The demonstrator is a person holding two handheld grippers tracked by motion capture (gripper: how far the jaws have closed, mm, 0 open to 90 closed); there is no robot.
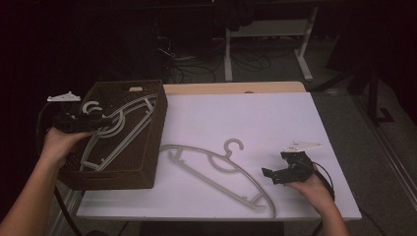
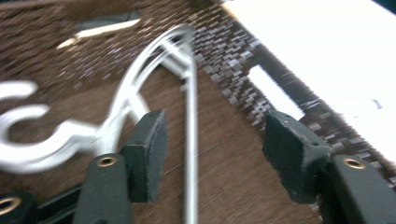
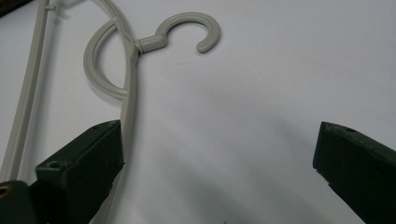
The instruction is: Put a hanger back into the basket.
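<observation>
Black jaws of the left gripper [image 1: 96,119] stand apart, gripping nothing, over the left rim of the woven basket [image 1: 152,147] at the table's [image 1: 275,113] left edge; two grey hangers [image 1: 129,118] lie inside. Left forearm angles up from the bottom-left corner. Right gripper [image 1: 269,173], jaws apart, rests near the front-right corner beside a third hanger [image 1: 216,172] on the tabletop.
</observation>
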